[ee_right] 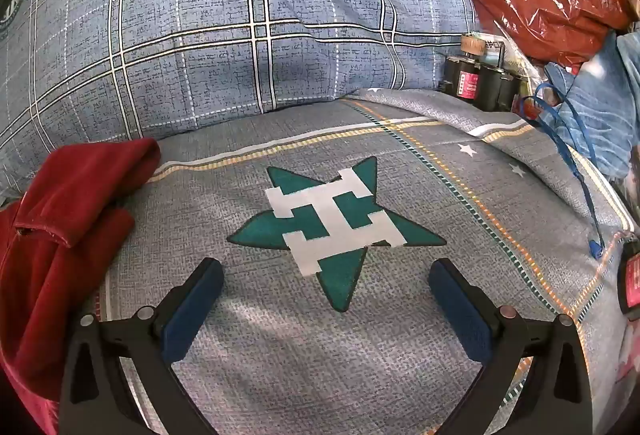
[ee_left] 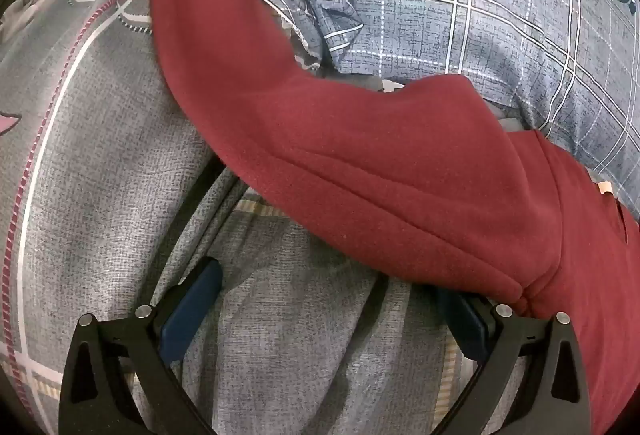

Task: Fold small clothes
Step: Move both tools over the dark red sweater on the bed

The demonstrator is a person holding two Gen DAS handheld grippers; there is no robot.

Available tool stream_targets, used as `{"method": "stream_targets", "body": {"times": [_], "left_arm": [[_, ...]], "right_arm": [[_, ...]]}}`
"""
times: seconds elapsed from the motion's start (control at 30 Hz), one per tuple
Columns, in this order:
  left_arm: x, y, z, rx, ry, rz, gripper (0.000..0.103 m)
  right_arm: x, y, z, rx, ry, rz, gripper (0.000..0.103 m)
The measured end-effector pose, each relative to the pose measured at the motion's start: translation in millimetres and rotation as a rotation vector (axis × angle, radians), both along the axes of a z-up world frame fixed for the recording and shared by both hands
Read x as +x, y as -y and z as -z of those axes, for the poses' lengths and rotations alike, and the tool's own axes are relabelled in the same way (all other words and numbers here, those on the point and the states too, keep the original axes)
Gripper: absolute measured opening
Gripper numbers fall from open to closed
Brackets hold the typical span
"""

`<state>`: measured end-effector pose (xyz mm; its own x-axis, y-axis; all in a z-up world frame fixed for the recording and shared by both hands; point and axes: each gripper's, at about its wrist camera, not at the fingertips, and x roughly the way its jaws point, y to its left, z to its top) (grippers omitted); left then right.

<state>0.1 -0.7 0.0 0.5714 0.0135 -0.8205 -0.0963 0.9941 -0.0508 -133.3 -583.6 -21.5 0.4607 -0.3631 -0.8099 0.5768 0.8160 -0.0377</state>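
Both your grippers stand wide apart, gripping nothing. The red garment [ee_left: 360,171] lies spread on the grey bedsheet [ee_left: 120,163]. Your left gripper [ee_left: 324,299] sits at its hem, likely to pinch there; your right gripper [ee_right: 326,295] hangs over bare sheet beside it.

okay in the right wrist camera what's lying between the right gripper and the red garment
Nothing lies there. In the right wrist view only bare grey bedsheet separates the open right gripper from the red garment at the left.
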Motion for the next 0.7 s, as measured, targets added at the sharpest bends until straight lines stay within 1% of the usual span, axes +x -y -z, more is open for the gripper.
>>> {"method": "stream_targets", "body": {"times": [0.27,0.3,0.33,0.43,0.5,0.6,0.63,0.7], "left_arm": [[2.6,7.0,-0.7,0.004,-0.005,0.001,0.103],[1.1,-0.2,0.4,-0.011,-0.001,0.002,0.103],[0.8,-1.9,0.3,-0.020,-0.006,0.006,0.102],[-1.7,-1.7,-1.9,-0.015,-0.027,0.039,0.102],[-5.4,-2.8,-5.5,-0.019,-0.044,0.040,0.101],[-14.0,-0.9,-15.8,0.005,-0.052,0.047,0.095],[-20.1,1.3,-23.5,0.016,-0.037,0.063,0.094],[-35.2,6.0,-42.7,0.038,0.016,0.091,0.094]], "right_arm": [[0.0,0.0,0.0,0.000,0.000,0.000,0.103],[0.0,0.0,0.0,-0.001,0.001,0.001,0.103],[0.2,-0.3,0.0,-0.003,-0.001,0.000,0.103],[0.6,0.7,-0.5,-0.001,-0.003,0.000,0.103],[1.2,0.9,-1.1,-0.003,-0.006,0.000,0.103],[1.6,-3.0,-4.0,0.018,-0.026,0.016,0.103],[-2.5,-5.2,-6.1,0.036,-0.030,0.009,0.103],[-11.3,-21.9,-18.0,0.082,0.006,-0.035,0.102]]}}
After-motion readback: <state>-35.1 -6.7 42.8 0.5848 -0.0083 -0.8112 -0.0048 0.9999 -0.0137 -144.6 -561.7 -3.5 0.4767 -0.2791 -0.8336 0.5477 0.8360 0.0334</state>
